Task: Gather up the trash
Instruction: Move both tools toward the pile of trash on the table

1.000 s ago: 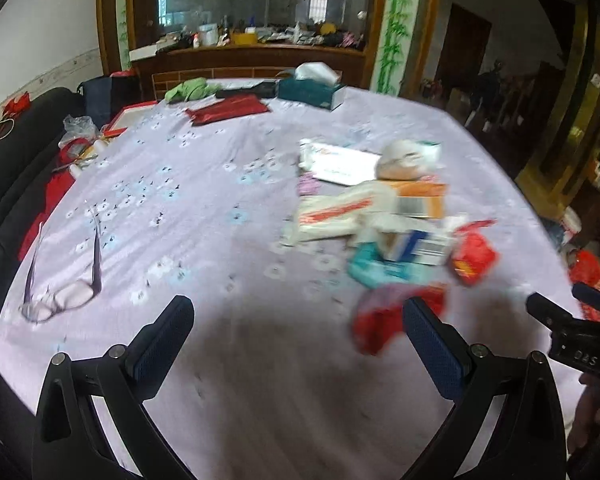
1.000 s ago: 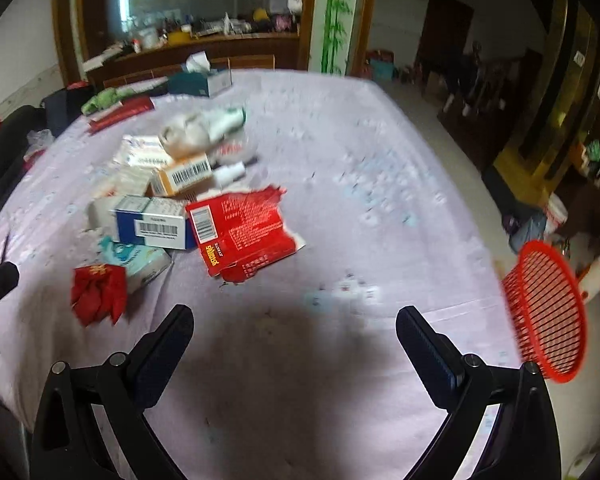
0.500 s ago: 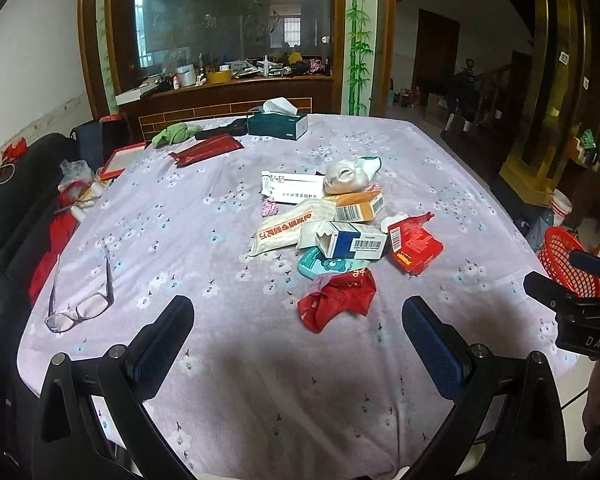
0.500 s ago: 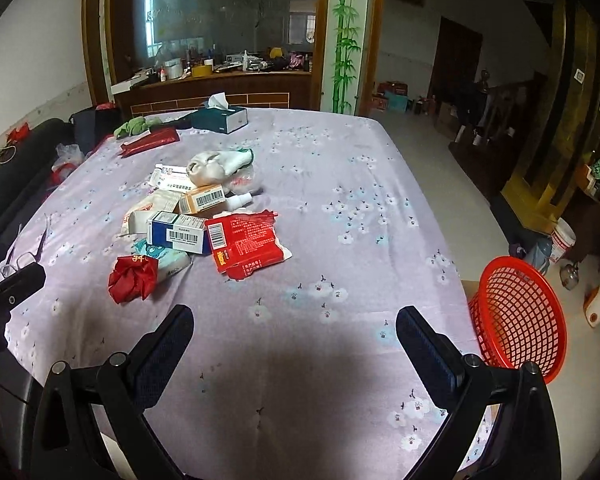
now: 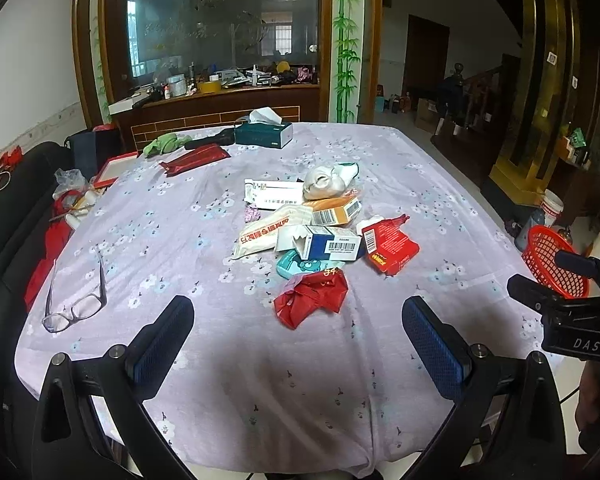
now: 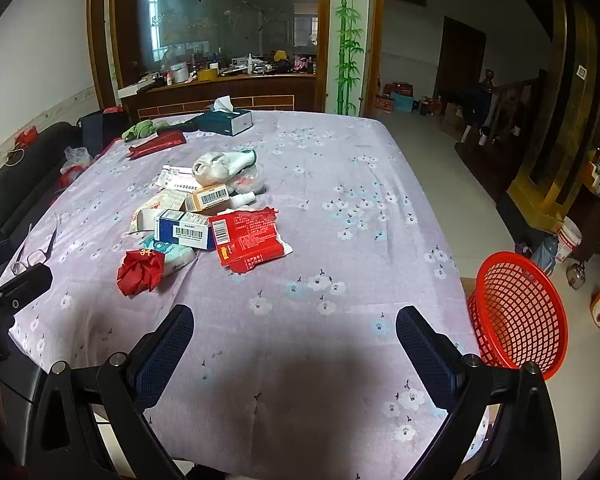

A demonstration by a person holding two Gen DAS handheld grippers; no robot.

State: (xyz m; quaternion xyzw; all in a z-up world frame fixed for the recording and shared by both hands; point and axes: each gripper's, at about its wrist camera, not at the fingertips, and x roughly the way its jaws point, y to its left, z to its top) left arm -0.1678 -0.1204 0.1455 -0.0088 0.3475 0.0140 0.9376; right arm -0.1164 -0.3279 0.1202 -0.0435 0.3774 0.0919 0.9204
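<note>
Both claws gape wide and empty: the left gripper (image 5: 298, 334) and right gripper (image 6: 294, 334) hang low in their frames over bare tablecloth (image 6: 340, 208). The trash pile (image 6: 204, 220) sits centre-left, with the red wrapper (image 5: 312, 298) nearest. The red basket (image 6: 518, 312) stands lower right, seemingly off the table edge, so carried scraps could drop short. Glasses (image 5: 74, 300) at lower left risk being swept up.

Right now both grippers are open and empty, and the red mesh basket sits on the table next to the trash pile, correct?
Not quite. The red mesh basket stands off the table, beside its edge, as the right wrist view shows. Both grippers are open and empty.
</note>
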